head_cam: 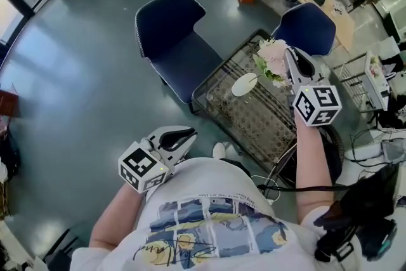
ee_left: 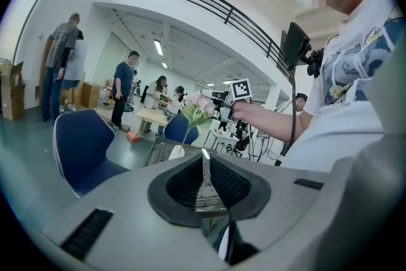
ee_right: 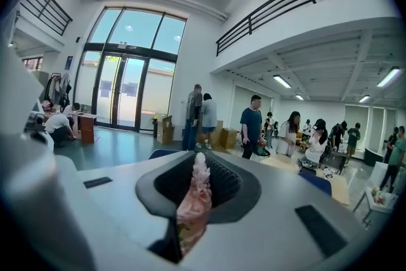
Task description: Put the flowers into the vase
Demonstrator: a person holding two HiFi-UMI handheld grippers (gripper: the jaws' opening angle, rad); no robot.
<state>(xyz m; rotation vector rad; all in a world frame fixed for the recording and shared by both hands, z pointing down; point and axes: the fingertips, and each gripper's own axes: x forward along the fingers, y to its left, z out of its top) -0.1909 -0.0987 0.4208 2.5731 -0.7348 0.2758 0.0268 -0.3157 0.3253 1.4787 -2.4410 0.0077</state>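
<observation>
While my right tool (head_cam: 290, 59) is clamped narrow on the flowers (head_cam: 273, 52), its own view shows only a strip of pink petals pinched between the pads; stems and leaves are cut off there. From the head view the pink blooms hang over the wire-framed glass desk (head_cam: 266, 130), just beside the white vase (head_cam: 244, 84), but the stem is hidden under the leaves. Only the left gripper view shows a thin stem running down to the vase; whether its end sits inside the mouth I cannot tell. My left tool (head_cam: 184, 136) is near my shirt, apart from the desk, pads together with nothing between them.
</observation>
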